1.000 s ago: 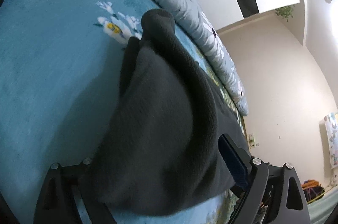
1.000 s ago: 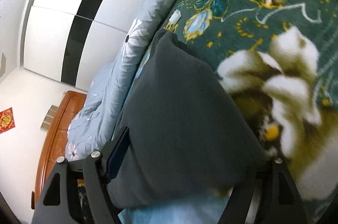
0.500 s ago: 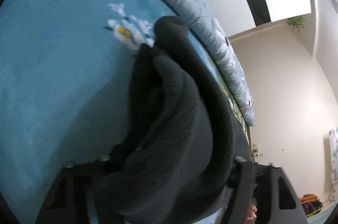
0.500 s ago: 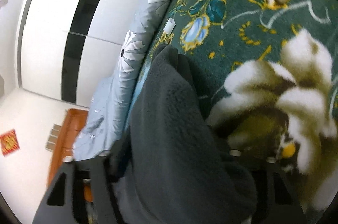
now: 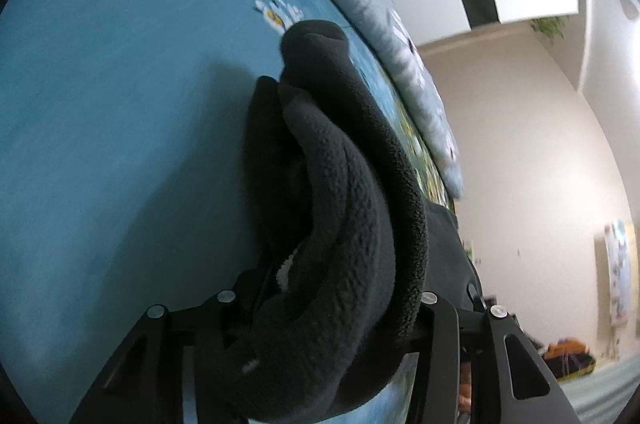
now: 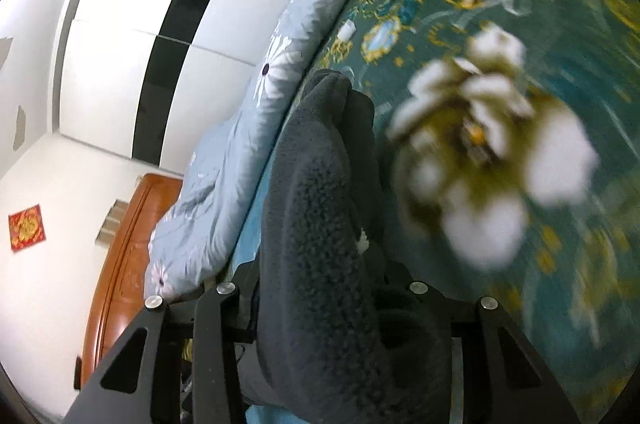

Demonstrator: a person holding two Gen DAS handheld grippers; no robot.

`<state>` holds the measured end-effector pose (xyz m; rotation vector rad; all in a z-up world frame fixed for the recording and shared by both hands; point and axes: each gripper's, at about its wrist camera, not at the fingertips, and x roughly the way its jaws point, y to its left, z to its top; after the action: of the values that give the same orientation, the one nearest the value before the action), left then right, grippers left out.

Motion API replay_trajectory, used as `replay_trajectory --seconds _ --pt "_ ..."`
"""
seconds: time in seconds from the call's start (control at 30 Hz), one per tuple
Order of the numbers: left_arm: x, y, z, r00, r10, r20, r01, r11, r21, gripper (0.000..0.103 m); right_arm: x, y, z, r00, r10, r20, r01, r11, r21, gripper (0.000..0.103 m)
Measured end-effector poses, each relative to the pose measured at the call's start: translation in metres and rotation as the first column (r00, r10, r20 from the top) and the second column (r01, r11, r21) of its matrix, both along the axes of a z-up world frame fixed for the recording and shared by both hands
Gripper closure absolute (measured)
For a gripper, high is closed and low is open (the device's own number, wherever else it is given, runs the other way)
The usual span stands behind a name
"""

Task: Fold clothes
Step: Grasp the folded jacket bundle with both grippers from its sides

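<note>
Bunching thickly on the teal flowered bedspread [image 5: 120, 143], the dark grey fleece garment [image 5: 344, 216] looks soft, limp and light; its folded edge suits gripping. Left tongs [image 5: 324, 320] and right tongs [image 6: 320, 308] are closing on it, fabric between their jaws. No writing is readable.

The dark garment [image 5: 352, 224] is nubbly matt fleece; the bed's blanket [image 5: 120, 103] soft plush cloth; the headboard [image 6: 120, 264] glossy wood.
</note>
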<state>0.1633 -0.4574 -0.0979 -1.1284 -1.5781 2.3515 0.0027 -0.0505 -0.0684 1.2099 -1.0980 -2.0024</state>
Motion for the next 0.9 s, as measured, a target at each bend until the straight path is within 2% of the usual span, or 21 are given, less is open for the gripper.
replay_trajectory --seconds 0.07,0.17,0.3,0.4,0.47,0.57,0.63,0.8,0.9 --pt "0.024 0.006 0.005 1.000 -0.020 -0.001 0.020 1.000 -0.006 0.054 0.028 0.011 -0.003 1.000 0.008 0.005 -0.008 1.000 -0.018 0.058" --pt "0.053 0.016 0.014 0.999 -0.051 -0.006 0.051 0.997 -0.053 0.054 0.073 0.024 -0.002 1.000 0.018 -0.016 -0.018 1.000 -0.024 0.058" --pt "0.067 0.023 0.006 0.998 -0.058 0.017 0.059 0.996 -0.066 0.054 0.106 0.036 -0.010 1.000 0.003 -0.014 -0.003 1.000 -0.020 0.058" --pt "0.066 0.027 0.001 0.999 -0.047 0.028 0.049 0.996 -0.069 0.049 0.110 0.039 -0.020 1.000 -0.011 0.013 0.011 1.000 -0.019 0.057" --pt "0.064 0.029 -0.001 0.999 -0.044 0.029 0.045 0.997 -0.070 0.041 0.111 0.041 -0.025 1.000 -0.015 0.026 0.016 1.000 -0.018 0.055" --pt "0.060 0.031 -0.002 0.999 -0.044 0.026 0.046 0.996 -0.070 0.037 0.113 0.041 -0.031 0.999 -0.015 0.034 0.015 1.000 -0.014 0.049" --pt "0.058 0.034 -0.001 0.999 -0.049 0.022 0.051 0.996 -0.077 0.031 0.113 0.042 -0.035 0.999 -0.020 0.042 0.021 1.000 -0.016 0.045" --pt "0.047 0.045 0.005 0.997 -0.077 0.009 0.077 0.986 -0.148 0.018 0.110 0.036 -0.041 0.998 -0.030 0.047 0.031 0.999 -0.015 0.042" --pt "0.040 0.054 0.009 0.996 -0.091 0.012 0.092 0.975 -0.203 0.017 0.107 0.032 -0.041 0.999 -0.028 0.046 0.028 1.000 -0.008 0.042"
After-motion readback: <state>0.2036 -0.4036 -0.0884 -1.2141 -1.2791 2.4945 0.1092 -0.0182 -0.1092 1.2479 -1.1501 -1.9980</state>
